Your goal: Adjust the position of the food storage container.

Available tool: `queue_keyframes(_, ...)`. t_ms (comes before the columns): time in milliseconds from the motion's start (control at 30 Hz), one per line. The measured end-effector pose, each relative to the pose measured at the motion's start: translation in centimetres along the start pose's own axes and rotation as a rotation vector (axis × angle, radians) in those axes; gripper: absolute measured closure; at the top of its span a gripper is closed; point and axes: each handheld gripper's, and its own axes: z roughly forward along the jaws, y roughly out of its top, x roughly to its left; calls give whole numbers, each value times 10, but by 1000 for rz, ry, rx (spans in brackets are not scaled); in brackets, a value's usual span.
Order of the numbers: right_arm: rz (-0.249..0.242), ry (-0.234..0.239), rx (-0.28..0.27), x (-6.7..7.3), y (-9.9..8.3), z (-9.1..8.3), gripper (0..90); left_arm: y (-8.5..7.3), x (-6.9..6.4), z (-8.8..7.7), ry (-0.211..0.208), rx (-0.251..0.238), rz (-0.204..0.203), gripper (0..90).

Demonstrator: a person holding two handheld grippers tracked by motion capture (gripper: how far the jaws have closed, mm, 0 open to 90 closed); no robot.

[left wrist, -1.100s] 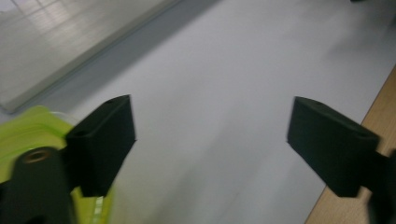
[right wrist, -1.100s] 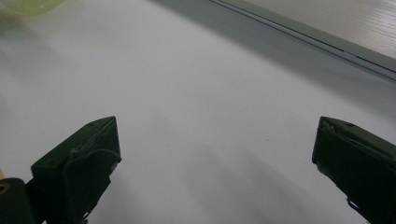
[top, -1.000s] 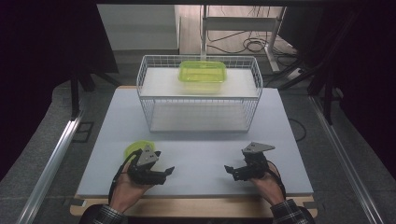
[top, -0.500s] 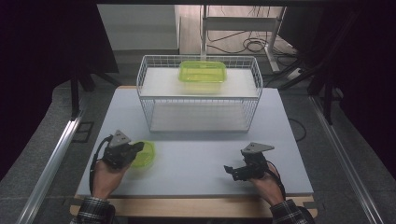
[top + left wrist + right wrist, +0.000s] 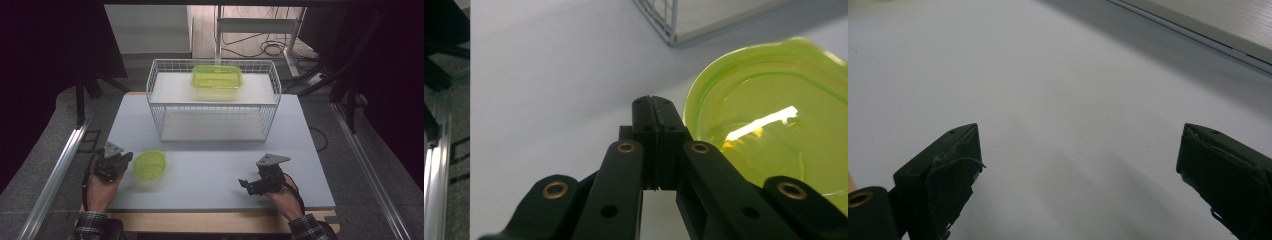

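A small round green plastic container (image 5: 149, 166) lies on the white table near its front left; the left gripper view shows it (image 5: 774, 125) to the right of the jaws. My left gripper (image 5: 121, 161) sits just left of it, tips close to the rim, and whether they touch I cannot tell. Its jaws (image 5: 655, 107) are shut together with nothing between them. My right gripper (image 5: 248, 184) rests near the front right, open; in its own view (image 5: 1078, 165) there is only bare table between the fingers.
A white wire basket rack (image 5: 212, 117) stands at the back middle of the table (image 5: 210, 172). A rectangular green container (image 5: 216, 76) sits on its top shelf. The rack's lower corner (image 5: 669, 30) lies beyond the left jaws. Dark floor and a metal rail (image 5: 55, 172) lie left.
My left gripper has moved from in front of the round container to its left side, and its jaws have gone from open to shut. The right gripper has stayed put.
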Motion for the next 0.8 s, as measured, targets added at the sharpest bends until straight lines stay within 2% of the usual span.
queue_keyframes(100, -4, 2, 2, 1, 0, 1, 46, -2, 0, 4, -2, 14, -4, 900)
queue_keyframes(233, -13, 3, 10, 1, 0, 1, 48, 0, -7, 8, -11, 29, 15, 900)
queue_keyframes(367, -16, 3, 13, 2, 0, 2, 48, 2, -14, 10, -24, 23, 14, 900)
queue_keyframes(500, -16, 3, 16, 2, -1, 3, 48, 5, -23, 12, -47, 20, 16, 900)
queue_keyframes(700, -18, -1, 19, 2, -1, 3, 49, 13, -47, 15, -125, 24, 53, 900)
queue_keyframes(800, -16, -4, 16, 2, -1, 2, 49, 15, -53, 13, -126, 9, 66, 899)
